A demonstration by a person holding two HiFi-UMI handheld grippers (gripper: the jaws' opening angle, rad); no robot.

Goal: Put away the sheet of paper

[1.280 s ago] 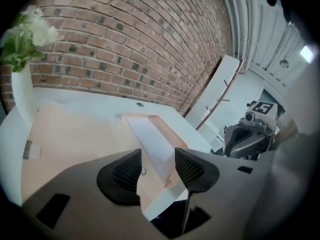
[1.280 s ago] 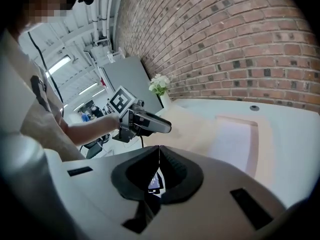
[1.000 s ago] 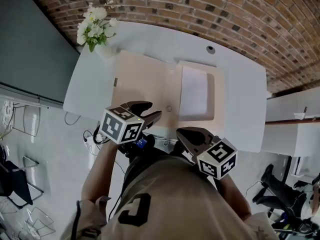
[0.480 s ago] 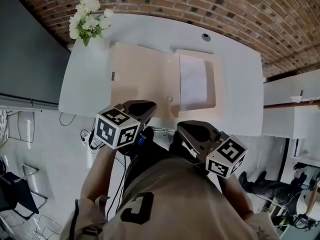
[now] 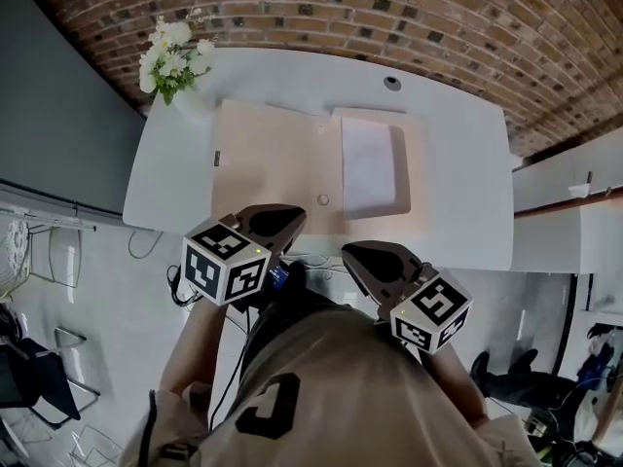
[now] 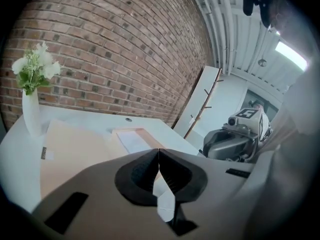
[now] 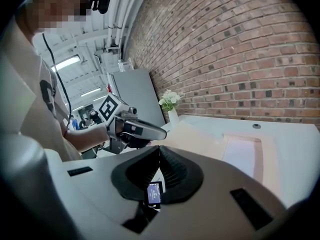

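Note:
A white sheet of paper (image 5: 368, 166) lies in the right half of an open beige folder (image 5: 263, 163) on the white table (image 5: 467, 163). In the left gripper view the paper (image 6: 134, 140) sits ahead and slightly left. In the right gripper view the paper (image 7: 243, 154) is to the right. My left gripper (image 5: 297, 213) hovers at the table's near edge, short of the folder, its jaws shut on nothing (image 6: 158, 152). Beside it, my right gripper (image 5: 348, 252) hangs off the near edge, also shut and empty (image 7: 159, 150).
A white vase of flowers (image 5: 170, 61) stands at the table's far left corner. A small round cable hole (image 5: 392, 84) is near the far edge. A brick wall runs behind the table. Cables hang below the near edge.
The left gripper's jaws, apart a second ago, have come together. Both grippers stay near the table's front edge, and the head view has shifted a little.

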